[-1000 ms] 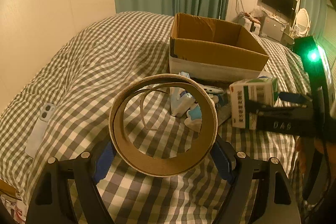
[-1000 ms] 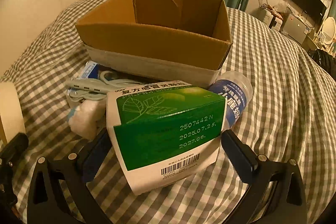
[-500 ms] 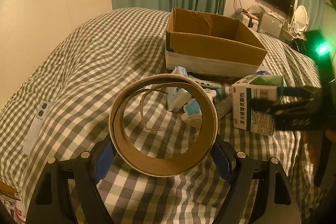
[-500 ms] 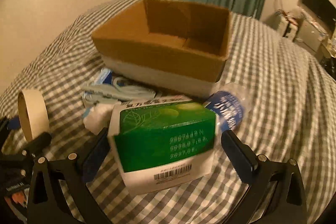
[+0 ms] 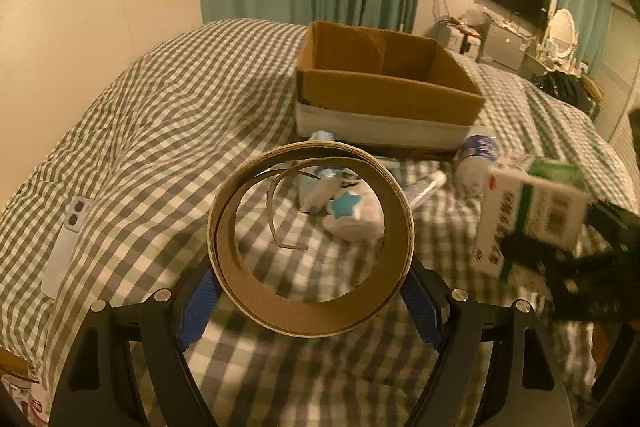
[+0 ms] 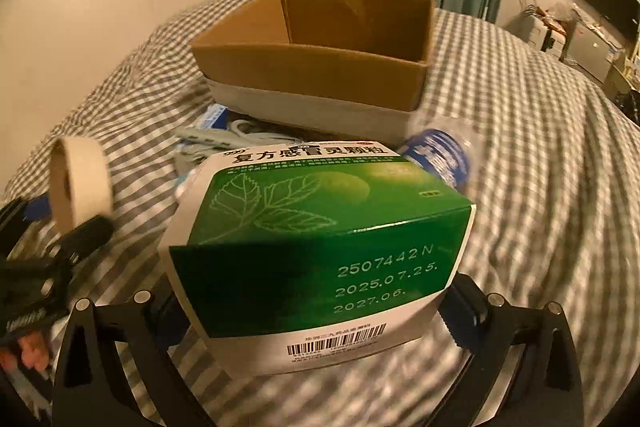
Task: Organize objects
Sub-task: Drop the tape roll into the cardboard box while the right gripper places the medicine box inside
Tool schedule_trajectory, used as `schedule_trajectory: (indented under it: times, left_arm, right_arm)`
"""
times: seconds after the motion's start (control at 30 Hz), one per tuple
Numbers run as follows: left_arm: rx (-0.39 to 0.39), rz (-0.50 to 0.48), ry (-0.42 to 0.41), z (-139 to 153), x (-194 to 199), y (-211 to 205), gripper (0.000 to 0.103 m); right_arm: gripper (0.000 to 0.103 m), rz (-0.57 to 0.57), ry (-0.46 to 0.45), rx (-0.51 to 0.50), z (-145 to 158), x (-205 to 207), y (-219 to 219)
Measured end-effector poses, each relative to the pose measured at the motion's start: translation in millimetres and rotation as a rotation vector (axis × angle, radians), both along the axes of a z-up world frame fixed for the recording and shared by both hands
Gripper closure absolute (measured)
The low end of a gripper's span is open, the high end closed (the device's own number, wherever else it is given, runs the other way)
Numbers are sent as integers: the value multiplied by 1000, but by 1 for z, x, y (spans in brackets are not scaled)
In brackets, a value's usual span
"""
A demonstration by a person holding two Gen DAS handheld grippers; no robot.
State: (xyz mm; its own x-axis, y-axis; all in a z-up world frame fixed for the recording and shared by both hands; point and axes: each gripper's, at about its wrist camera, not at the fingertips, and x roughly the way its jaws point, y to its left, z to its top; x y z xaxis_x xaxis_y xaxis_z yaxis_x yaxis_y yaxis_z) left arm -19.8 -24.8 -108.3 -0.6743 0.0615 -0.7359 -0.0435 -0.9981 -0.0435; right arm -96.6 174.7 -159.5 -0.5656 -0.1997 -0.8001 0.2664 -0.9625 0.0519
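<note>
Blue pads of the left gripper (image 5: 312,301) clamp a brown cardboard tape ring (image 5: 310,239); right gripper (image 6: 316,311) clamps a green-and-white medicine carton (image 6: 320,247) before the open cardboard box (image 6: 320,83)

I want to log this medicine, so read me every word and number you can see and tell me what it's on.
"复方感冒灵颗粒" and "999": top of the green medicine box.
"2507442N", "2025.07.25.", "2027.06.": its green end.
Barcode digits and fine print: too small.
Blue bottle label: blurred.
</note>
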Motion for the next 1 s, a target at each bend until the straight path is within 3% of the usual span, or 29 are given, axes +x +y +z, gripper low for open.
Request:
schedule_trajectory:
  times: [0.2,0.47,0.63,0.8,0.9,1.0]
  left_arm:
    - [52,-58,42,43,4,6,20]
    - [21,-120,142,121,-39,13,20]
    - [4,-128,165,156,-97,19,20]
    - [20,-91,195,179,-164,24,20]
    - [-30,-95,214,172,-196,34,20]
    - [-34,-108,180,144,-221,40,20]
  right_arm:
    - [3,-16,26,-20,36,47,25]
    - [3,37,206,-17,142,59,33]
    - [3,29,266,12,183,29,33]
    - [3,-2,267,-35,210,-30,37]
    - [3,-17,274,-35,225,-68,34]
    - [3,-15,264,-34,225,-105,26]
